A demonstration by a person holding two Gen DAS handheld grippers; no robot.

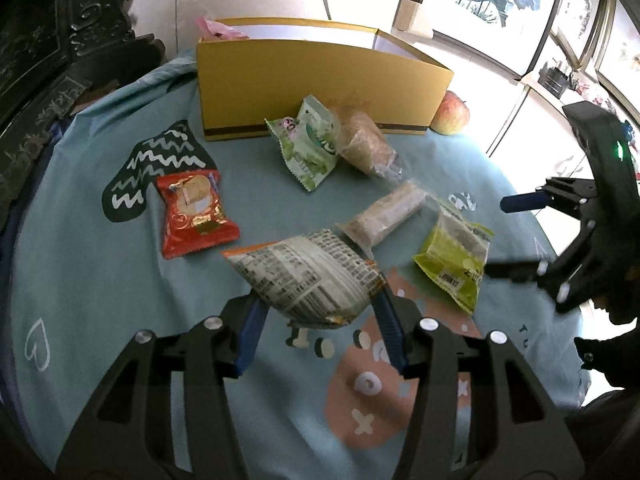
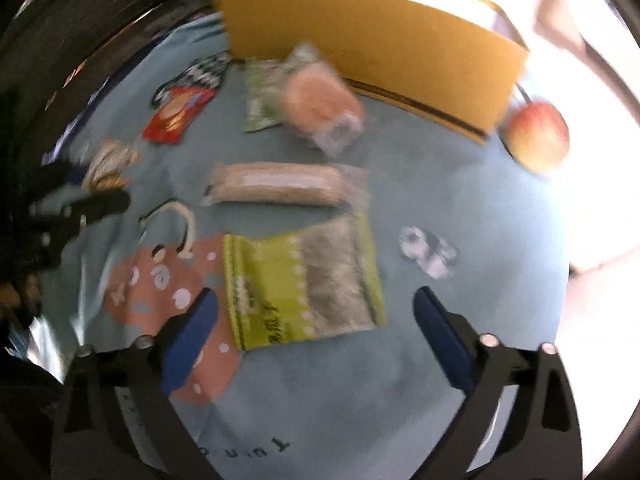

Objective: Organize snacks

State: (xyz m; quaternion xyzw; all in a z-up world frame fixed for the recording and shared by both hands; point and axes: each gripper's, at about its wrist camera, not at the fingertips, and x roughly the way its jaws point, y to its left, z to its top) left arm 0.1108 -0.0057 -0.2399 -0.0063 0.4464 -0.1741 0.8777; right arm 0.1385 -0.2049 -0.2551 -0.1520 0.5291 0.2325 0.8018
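Observation:
My left gripper (image 1: 318,320) is shut on a puffy snack bag with printed text (image 1: 308,276) and holds it above the blue cloth. My right gripper (image 2: 316,328) is open and empty, just above a lime-green snack pack (image 2: 300,284), which also shows in the left wrist view (image 1: 456,256). Loose on the cloth lie a red pack (image 1: 194,216), a pale green pack (image 1: 310,142), a clear-wrapped brown cake (image 1: 366,142) and a long clear-wrapped bar (image 1: 384,214). The yellow box (image 1: 320,88) stands open at the back. The right wrist view is blurred.
A red apple (image 1: 450,114) sits at the box's right end. A pink wrapper (image 1: 218,30) pokes out of the box's back left corner. A dark carved chair (image 1: 52,40) stands at the left. The round table's edge curves away on the right.

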